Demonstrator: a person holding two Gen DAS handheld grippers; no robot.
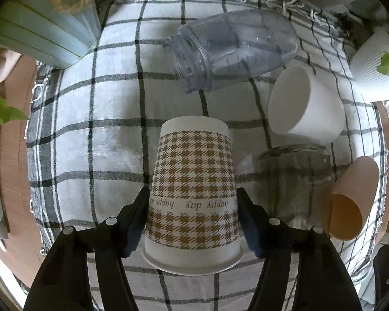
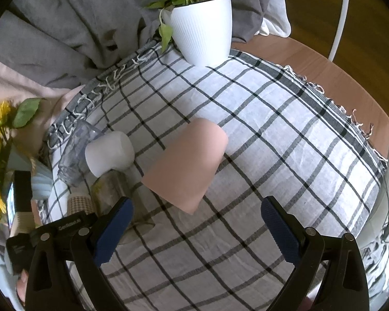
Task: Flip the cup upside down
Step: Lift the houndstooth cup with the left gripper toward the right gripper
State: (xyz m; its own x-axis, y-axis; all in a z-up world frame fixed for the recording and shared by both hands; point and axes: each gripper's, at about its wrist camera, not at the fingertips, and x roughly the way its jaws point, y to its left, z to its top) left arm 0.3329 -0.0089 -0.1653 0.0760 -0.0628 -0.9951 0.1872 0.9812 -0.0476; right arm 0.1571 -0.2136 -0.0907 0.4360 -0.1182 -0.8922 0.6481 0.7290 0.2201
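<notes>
A paper cup with a brown houndstooth print [image 1: 193, 194] stands upside down, rim at the bottom, its "happy day" lettering inverted. My left gripper [image 1: 193, 220] has its blue-padded jaws against both sides of this cup and is shut on it. Its rim sits at or just above the checked cloth [image 1: 90, 129]; I cannot tell which. A sliver of this cup shows in the right wrist view [image 2: 79, 203]. My right gripper [image 2: 197, 230] is open and empty above the cloth, just short of a pink-brown paper cup [image 2: 186, 163] lying on its side.
A clear plastic jar [image 1: 233, 49] and a white cup [image 1: 306, 108] lie on their sides. An upturned glass [image 1: 295, 171] and the pink-brown cup [image 1: 350, 199] are at the right. A white plant pot [image 2: 205, 28] and a pale blue pot [image 1: 39, 31] stand at the cloth's edges.
</notes>
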